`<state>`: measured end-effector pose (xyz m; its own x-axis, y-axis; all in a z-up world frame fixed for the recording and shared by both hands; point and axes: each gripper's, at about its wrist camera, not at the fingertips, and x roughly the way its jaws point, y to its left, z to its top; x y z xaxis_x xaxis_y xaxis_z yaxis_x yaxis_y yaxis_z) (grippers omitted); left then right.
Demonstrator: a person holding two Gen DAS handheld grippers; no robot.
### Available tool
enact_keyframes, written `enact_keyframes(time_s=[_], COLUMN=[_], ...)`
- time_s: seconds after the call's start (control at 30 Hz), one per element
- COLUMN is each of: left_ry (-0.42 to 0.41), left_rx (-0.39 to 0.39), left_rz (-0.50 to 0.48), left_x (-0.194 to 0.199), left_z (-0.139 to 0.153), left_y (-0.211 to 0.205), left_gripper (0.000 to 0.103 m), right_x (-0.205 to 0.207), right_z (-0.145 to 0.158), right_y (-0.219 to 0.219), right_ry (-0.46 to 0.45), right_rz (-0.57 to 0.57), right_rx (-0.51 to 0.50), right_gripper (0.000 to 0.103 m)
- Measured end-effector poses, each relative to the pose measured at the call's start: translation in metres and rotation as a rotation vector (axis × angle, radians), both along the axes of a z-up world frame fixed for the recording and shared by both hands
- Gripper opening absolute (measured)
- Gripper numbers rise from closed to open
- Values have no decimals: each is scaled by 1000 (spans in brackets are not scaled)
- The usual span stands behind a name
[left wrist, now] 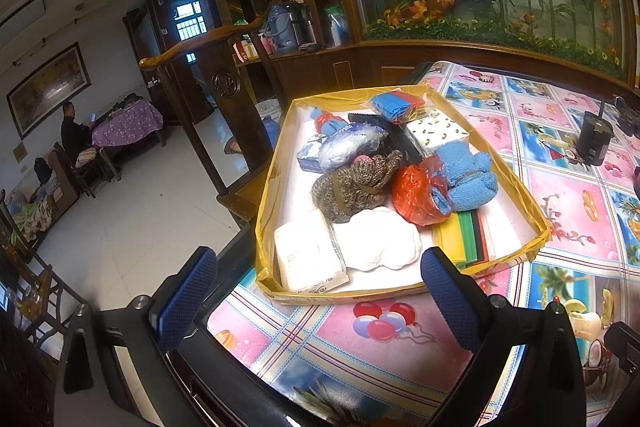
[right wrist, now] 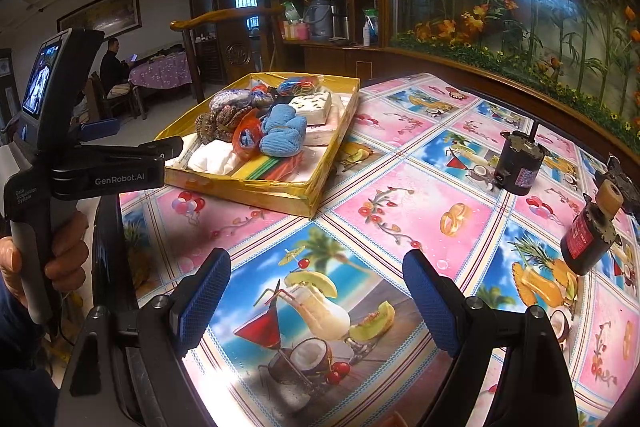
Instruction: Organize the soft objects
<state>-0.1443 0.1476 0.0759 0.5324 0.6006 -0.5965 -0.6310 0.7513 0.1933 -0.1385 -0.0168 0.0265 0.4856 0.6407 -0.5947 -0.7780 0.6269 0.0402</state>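
Soft objects [left wrist: 360, 187] beyond hand-held gripper [left wrist: 320, 291]

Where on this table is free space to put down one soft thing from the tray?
Free: the tablecloth between the yellow tray and the two dark cylinders, and the patch before the right gripper. Crowded: inside the tray, piled with the blue cloth and other bundles.

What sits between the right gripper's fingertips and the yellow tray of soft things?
Nothing: in the right wrist view only bare patterned tablecloth lies between the open right gripper and the yellow tray.
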Motion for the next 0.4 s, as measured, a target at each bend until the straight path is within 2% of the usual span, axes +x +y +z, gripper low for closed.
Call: enact_keyframes(time_s=[0.23, 0.4], left_ry=[50, 61], left_rx=[-8, 15], left_rz=[1, 14], left_x=[1, 0], left_z=[-3, -4], left_y=[1, 2], left_gripper=[102, 102], right_x=[1, 1], right_z=[0, 0], right_y=[0, -1], right_ry=[0, 0], right_rz=[0, -1], right_rx=[1, 1], right_gripper=[91, 91])
